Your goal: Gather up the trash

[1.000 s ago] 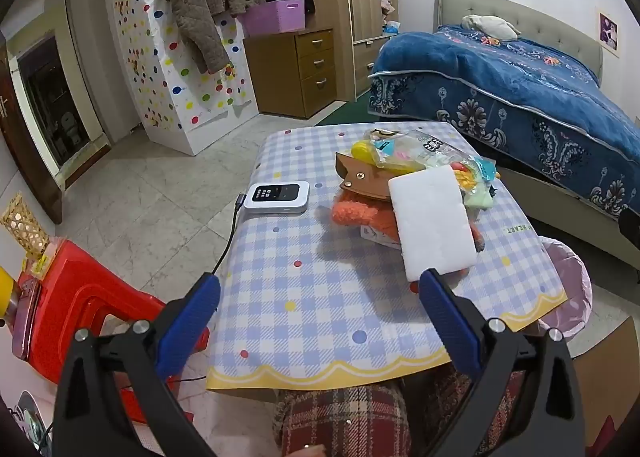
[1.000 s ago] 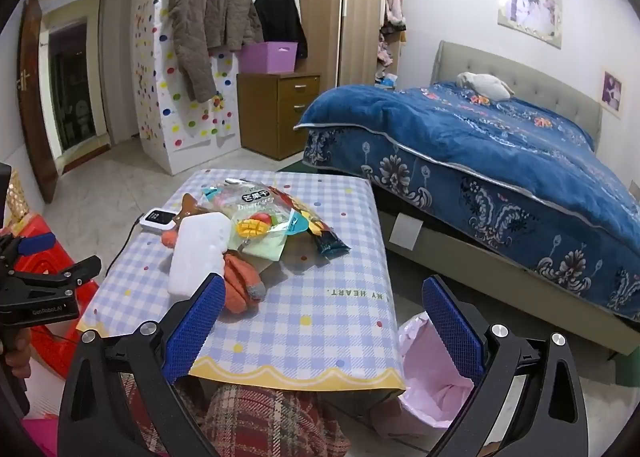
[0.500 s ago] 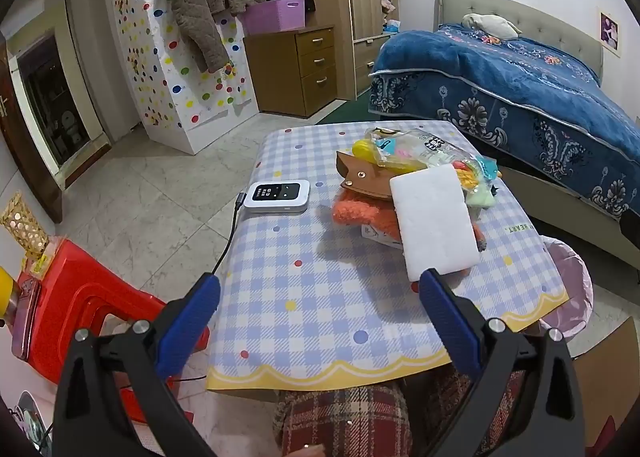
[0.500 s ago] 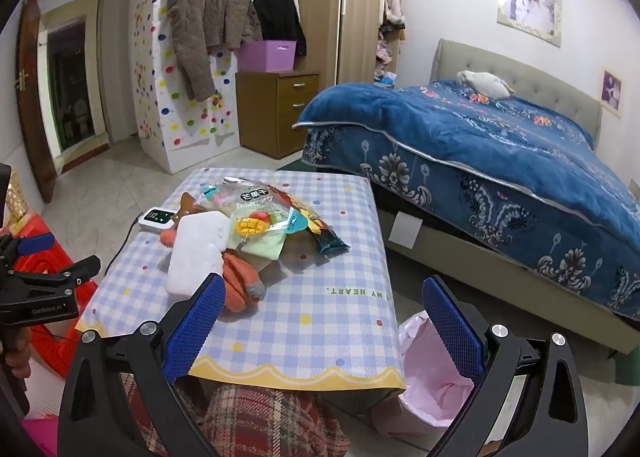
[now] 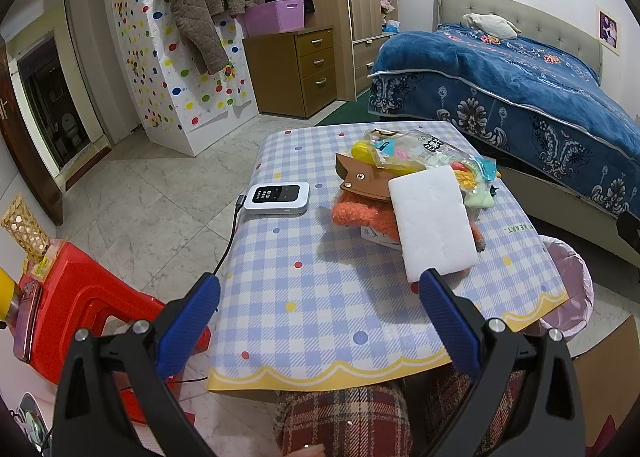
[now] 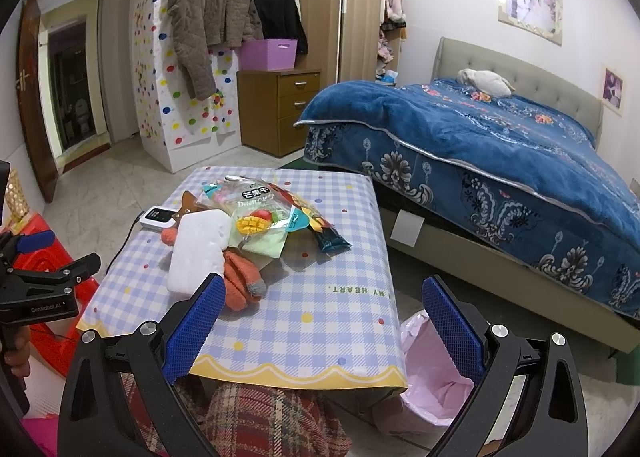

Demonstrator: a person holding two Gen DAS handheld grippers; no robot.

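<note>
Tablecloth's [image 5: 328, 321] scalloped near edge bare

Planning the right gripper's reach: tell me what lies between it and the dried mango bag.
In the right wrist view, between the right gripper and the dried mango bag lie bare checked tablecloth and, toward the left, the orange glove.

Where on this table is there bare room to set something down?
The tablecloth is bare along the near scalloped edge, and at the far-left corner behind the white device. Also bare: the right strip beside the bin. The middle is crowded: foam block, orange gloves, snack wrappers.
</note>
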